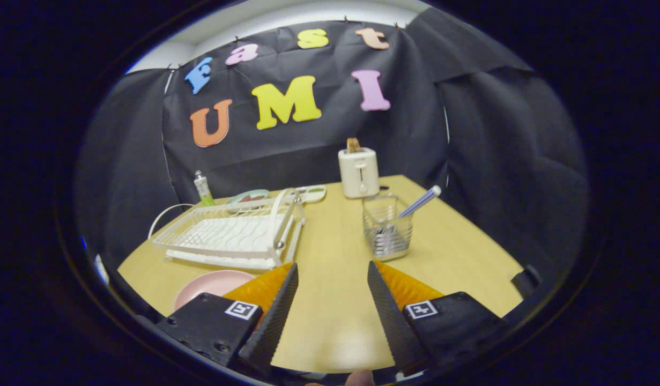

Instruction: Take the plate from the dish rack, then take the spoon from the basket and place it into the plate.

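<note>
Pale wooden tabletop (pixel 330 300) is seen between the two spread fingers of the black-and-orange gripper (pixel 332 271), which are held apart with nothing clamped. A round pink plate (pixel 214 284) is laid flat on the table just beside the left finger, partly hidden by it, in front of the white wire dish rack (pixel 228 236). A blue-and-white striped spoon (pixel 421 201) is propped in the clear mesh basket (pixel 387 228), beyond the right finger. A cream toaster (pixel 358 172) is set farther back.
</note>
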A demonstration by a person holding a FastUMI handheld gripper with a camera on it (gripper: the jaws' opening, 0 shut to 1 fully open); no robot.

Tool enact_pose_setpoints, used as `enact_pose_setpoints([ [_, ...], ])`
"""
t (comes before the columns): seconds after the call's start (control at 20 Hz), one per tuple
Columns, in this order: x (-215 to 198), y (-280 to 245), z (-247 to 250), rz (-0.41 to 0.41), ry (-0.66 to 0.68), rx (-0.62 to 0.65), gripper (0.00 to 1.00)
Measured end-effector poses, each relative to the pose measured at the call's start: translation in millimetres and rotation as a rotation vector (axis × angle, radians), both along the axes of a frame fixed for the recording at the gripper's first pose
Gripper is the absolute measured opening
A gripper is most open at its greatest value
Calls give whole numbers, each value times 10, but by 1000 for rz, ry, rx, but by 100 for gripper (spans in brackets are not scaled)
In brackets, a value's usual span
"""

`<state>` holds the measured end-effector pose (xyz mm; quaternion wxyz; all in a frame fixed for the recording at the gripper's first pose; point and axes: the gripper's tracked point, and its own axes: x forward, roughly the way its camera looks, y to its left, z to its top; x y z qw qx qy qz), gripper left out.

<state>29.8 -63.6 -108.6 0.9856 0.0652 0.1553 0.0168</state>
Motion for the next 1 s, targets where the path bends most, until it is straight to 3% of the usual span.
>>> enact_pose_setpoints([
  [0.1, 13, -230, 36, -48, -58, -30, 100],
  [0.35, 336, -676, 46, -81, -146, -7, 100],
  [0.7, 1064, -919, -146, -34, -95, 113, 100],
  [0.8, 1215, -920, -151, -9, -75, 163, 97],
  [1.0, 1358, -877, -196, 24, -49, 232, 72],
])
